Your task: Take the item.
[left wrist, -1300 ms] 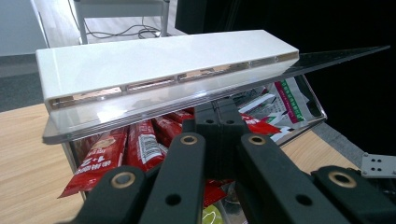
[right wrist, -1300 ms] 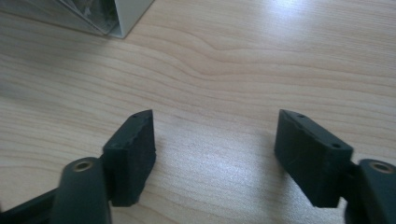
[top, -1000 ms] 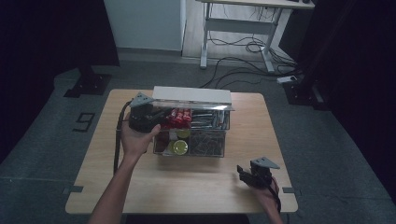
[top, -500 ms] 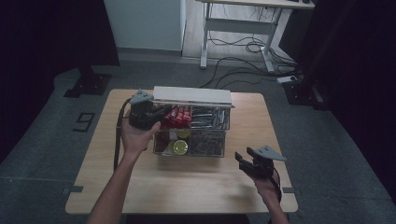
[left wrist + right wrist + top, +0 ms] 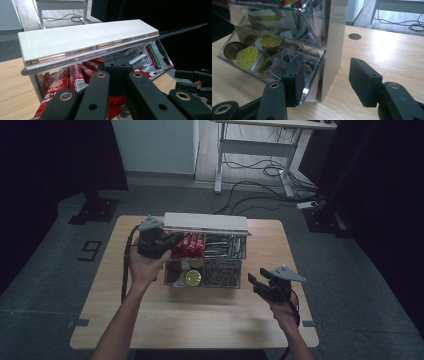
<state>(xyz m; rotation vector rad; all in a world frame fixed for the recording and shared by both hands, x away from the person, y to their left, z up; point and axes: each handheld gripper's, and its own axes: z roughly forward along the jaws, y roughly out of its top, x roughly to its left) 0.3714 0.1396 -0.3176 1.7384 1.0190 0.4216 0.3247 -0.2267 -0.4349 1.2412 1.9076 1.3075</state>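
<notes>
A clear acrylic organiser box (image 5: 239, 251) with a white lid (image 5: 206, 222) stands at the table's far middle. It holds red packets (image 5: 190, 244), a green pod (image 5: 192, 277) and tea bags (image 5: 220, 272). My left gripper (image 5: 171, 246) is shut at the box's left end. In the left gripper view its tips (image 5: 117, 62) lie together under the lid (image 5: 82, 40), over the red packets (image 5: 75, 77). My right gripper (image 5: 252, 281) hovers off the box's near right corner, open. Its jaws have just been closing; the box corner (image 5: 332, 62) stands just beyond the gap, untouched by the pads.
The wooden table (image 5: 200, 325) has bare room in front of the box and at both sides. A cable hole (image 5: 355, 36) lies behind the box. A white desk frame (image 5: 220, 165) and loose cables (image 5: 270, 170) are on the floor beyond.
My right gripper has risen off the table's near right and come closer to the box's front right corner, its jaws narrower. The left hand and gripper have stayed put.
</notes>
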